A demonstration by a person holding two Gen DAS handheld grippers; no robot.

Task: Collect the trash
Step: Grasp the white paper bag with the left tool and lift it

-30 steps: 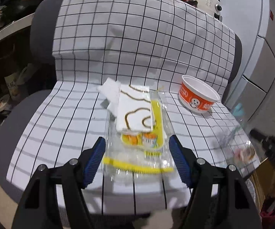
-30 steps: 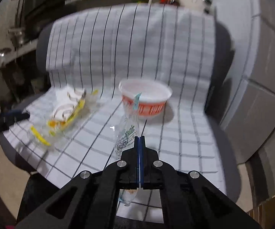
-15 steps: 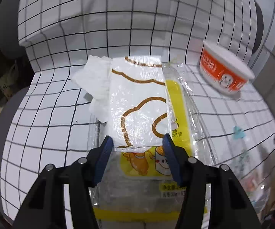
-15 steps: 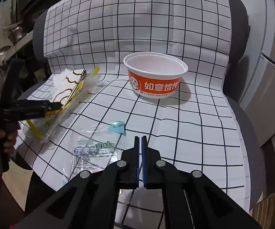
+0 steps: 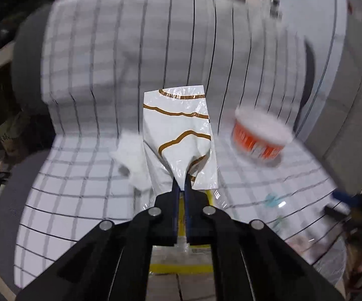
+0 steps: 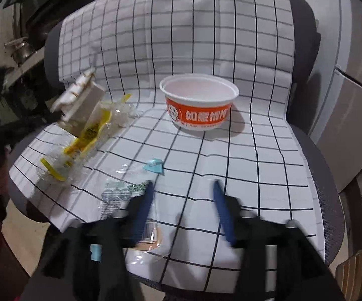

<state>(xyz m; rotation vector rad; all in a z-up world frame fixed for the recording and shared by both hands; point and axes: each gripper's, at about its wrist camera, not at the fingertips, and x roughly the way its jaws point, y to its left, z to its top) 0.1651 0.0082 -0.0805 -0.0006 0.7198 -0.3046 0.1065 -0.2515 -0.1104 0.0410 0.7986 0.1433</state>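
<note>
Chair cloth (image 6: 231, 150): it carried all the trash, so you had to lift clear without dragging it.
Bowl (image 6: 199, 105): it stood far right, untouched.
White wrapper (image 5: 178, 135): your left gripper (image 5: 180, 184) had just clenched on its near edge; you needed that pinch firm.
Clear packet (image 6: 128, 193): it lay near, by your right gripper (image 6: 182, 208), whose jaws had just released, nothing between them.

White wrapper (image 5: 178, 135) in left tool (image 5: 180, 184) (background seemingly blurred)

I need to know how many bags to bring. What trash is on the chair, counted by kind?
Plastic wrappers: 3: white with brown lines, clear with yellow print, clear with blue corner
Paper bowls: 1
Tissues: 1
Total: 5
</note>
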